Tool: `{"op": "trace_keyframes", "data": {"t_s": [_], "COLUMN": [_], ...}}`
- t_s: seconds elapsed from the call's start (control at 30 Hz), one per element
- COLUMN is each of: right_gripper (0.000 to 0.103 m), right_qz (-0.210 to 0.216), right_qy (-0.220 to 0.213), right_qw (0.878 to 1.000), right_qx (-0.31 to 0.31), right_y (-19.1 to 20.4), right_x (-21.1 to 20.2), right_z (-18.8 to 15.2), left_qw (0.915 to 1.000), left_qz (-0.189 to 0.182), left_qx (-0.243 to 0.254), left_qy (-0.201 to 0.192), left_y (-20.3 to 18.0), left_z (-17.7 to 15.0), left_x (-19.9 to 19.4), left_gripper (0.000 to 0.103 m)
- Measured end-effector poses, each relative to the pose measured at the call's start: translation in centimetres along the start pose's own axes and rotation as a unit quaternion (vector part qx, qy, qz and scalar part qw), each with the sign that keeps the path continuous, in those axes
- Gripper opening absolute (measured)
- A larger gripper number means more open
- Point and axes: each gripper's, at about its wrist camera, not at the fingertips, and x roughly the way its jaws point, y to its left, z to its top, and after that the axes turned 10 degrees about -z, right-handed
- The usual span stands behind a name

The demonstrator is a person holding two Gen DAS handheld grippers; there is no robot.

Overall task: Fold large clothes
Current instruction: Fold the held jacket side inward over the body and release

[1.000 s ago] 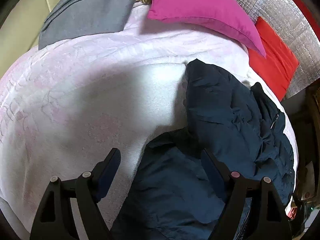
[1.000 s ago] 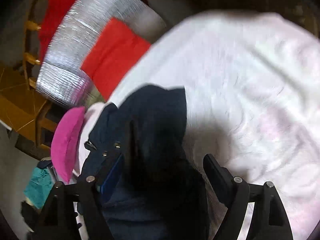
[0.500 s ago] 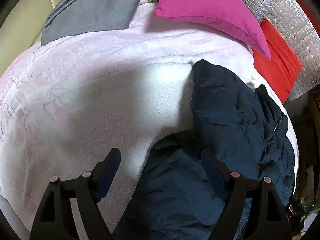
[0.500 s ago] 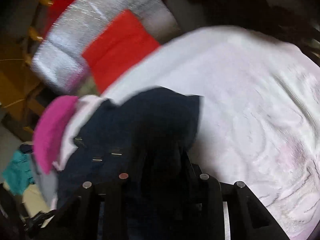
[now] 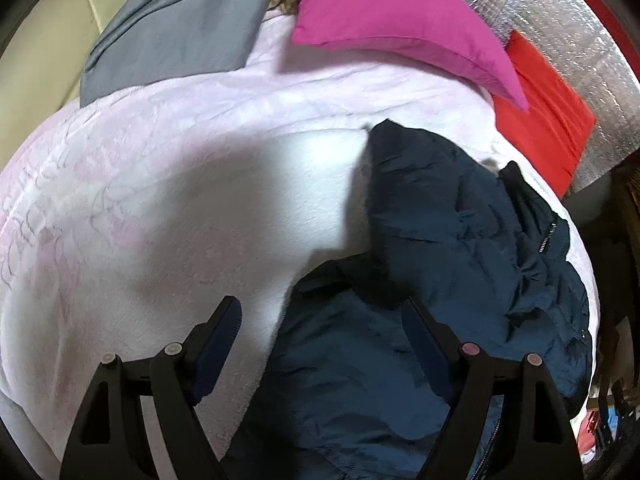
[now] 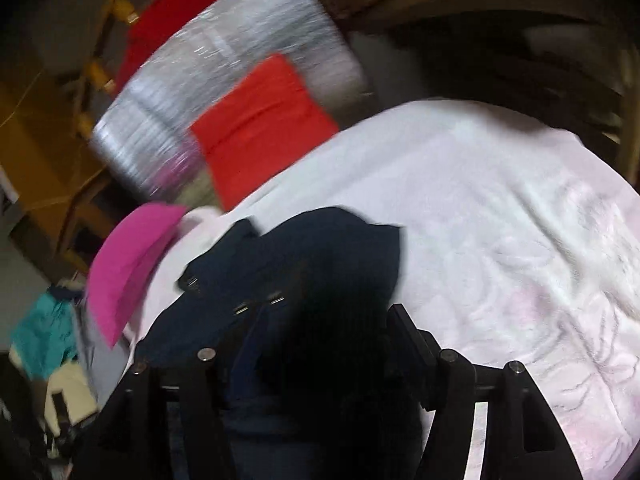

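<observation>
Left tongs (image 5: 320, 332) agape — above jacket (image 5: 460, 240)

Jacket (image 5: 460, 240) on blanket (image 5: 180, 200) right side, pillow (image 5: 400, 20) behind it, suit (image 5: 180, 28) far left

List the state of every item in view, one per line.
Jacket: crumpled, partly folded over itself on the blanket, zipper open.
Left gripper: open, fingers over the jacket's edge, holding nothing.
Right gripper: partly closed around jacket fabric; grip unclear through blur.
Blanket: spread out, wrinkled.
Pink pillow: lying at the blanket's far edge.
Grey garment: laid flat.
</observation>
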Motion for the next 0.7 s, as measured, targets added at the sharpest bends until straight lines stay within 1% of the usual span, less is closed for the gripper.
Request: {"op": "trace_keyframes", "data": {"t_s": [0.03, 0.07, 0.13, 0.17, 0.2, 0.3, 0.37, 0.43, 0.47, 0.5, 0.57, 0.6, 0.63, 0.67, 0.7], "right_gripper": [0.052, 0.050, 0.049, 0.044, 0.042, 0.041, 0.041, 0.041, 0.041, 0.041, 0.040, 0.039, 0.035, 0.026, 0.023], "right_qz": [0.017, 0.028, 0.047, 0.055, 0.065, 0.093, 0.115, 0.122, 0.120, 0.116, 0.102, 0.094, 0.086, 0.080, 0.081], "right_qy": [0.012, 0.021, 0.038, 0.047, 0.059, 0.079, 0.098, 0.113, 0.122, 0.127, 0.161, 0.174, 0.186, 0.198, 0.207], "right_qw": [1.000, 0.999, 0.998, 0.997, 0.996, 0.992, 0.988, 0.986, 0.985, 0.985, 0.981, 0.980, 0.978, 0.976, 0.974], "right_qx": [-0.009, -0.012, -0.016, -0.018, -0.022, -0.016, -0.013, -0.017, -0.024, -0.028, -0.038, -0.039, -0.039, -0.037, -0.030], "right_y": [1.1, 1.9, 3.4, 3.9, 4.7, 5.7, 7.0, 8.2, 8.8, 9.1, 8.9, 8.7, 8.5, 7.9, 7.2], "right_x": [0.4, 0.9, 2.2, 2.7, 3.4, 5.0, 6.4, 7.3, 7.9, 8.3, 9.5, 10.0, 10.8, 11.4, 11.9], "right_z": [0.0, -0.1, -0.2, -0.3, -0.4, -0.9, -1.1, -1.8, -2.0, -2.2, -2.8, -3.1, -3.5, -4.0, -4.4], "left_qw": [1.0000, 0.9999, 0.9997, 0.9994, 0.9992, 0.9970, 0.9940, 0.9878, 0.9795, 0.9720, 0.9536, 0.9502, 0.9518, 0.9568, 0.9608], "left_qz": [-0.003, -0.006, -0.011, -0.016, -0.020, -0.019, -0.023, -0.009, 0.011, 0.024, 0.046, 0.051, 0.046, 0.035, 0.029], "left_qx": [0.001, 0.003, 0.000, 0.001, 0.009, 0.064, 0.101, 0.155, 0.201, 0.233, 0.291, 0.299, 0.295, 0.282, 0.270], "left_qy": [-0.003, -0.010, -0.023, -0.031, -0.034, -0.039, -0.035, -0.017, 0.004, 0.021, 0.062, 0.073, 0.071, 0.061, 0.056], "left_y": [-0.1, -0.3, -0.8, -1.4, -2.2, -5.7, -8.5, -10.8, -12.2, -12.8, -13.1, -12.7, -11.9, -11.3, -10.7], "left_z": [0.0, 0.1, 0.3, 0.5, 0.8, 2.1, 2.9, 2.7, 2.2, 1.5, -0.2, -0.8, -1.2, -1.3, -1.2], "left_x": [-0.1, -0.4, -1.1, -1.7, -2.0, -2.8, -2.1, -0.2, 1.6, 2.8, 5.6, 6.4, 6.8, 6.9, 7.0], "left_gripper": [0.082, 0.082, 0.082, 0.082, 0.082, 0.082, 0.082, 0.083, 0.083, 0.083, 0.083, 0.083, 0.084, 0.089, 0.093]}}
